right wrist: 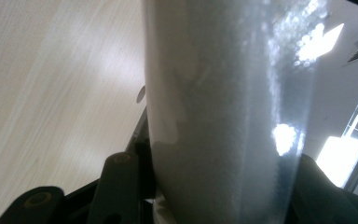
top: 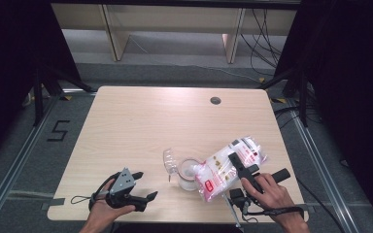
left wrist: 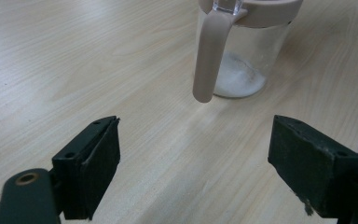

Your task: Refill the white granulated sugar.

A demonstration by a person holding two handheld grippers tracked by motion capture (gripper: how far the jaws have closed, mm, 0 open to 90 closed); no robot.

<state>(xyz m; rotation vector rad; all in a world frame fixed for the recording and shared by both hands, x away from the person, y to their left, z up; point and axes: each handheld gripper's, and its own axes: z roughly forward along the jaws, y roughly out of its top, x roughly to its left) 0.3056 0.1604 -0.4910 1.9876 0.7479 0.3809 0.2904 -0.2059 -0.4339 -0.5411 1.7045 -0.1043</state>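
- Pale wood counter (top: 141, 126), dark curtains at both sides, shelving behind.
- Right gripper (top: 240, 167): fingers clamped on a bag (top: 228, 167) of white grains, tipped mouth-down over the jar (top: 187, 174). Judged: pouring, the tilt set so the grains fall inside the rim.
- Jar stands upright near the front edge, lid (top: 169, 162) swung open to its left.
- Left gripper (top: 143, 187): fingers (left wrist: 93, 168) spread, nothing between them, resting apart from the jar; likely on standby to steady it.
- Left gripper view: jar's beige handle (left wrist: 207, 56) and a thin white layer (left wrist: 240, 79) at the bottom.
- Right gripper view: bag close up, grainy fill.
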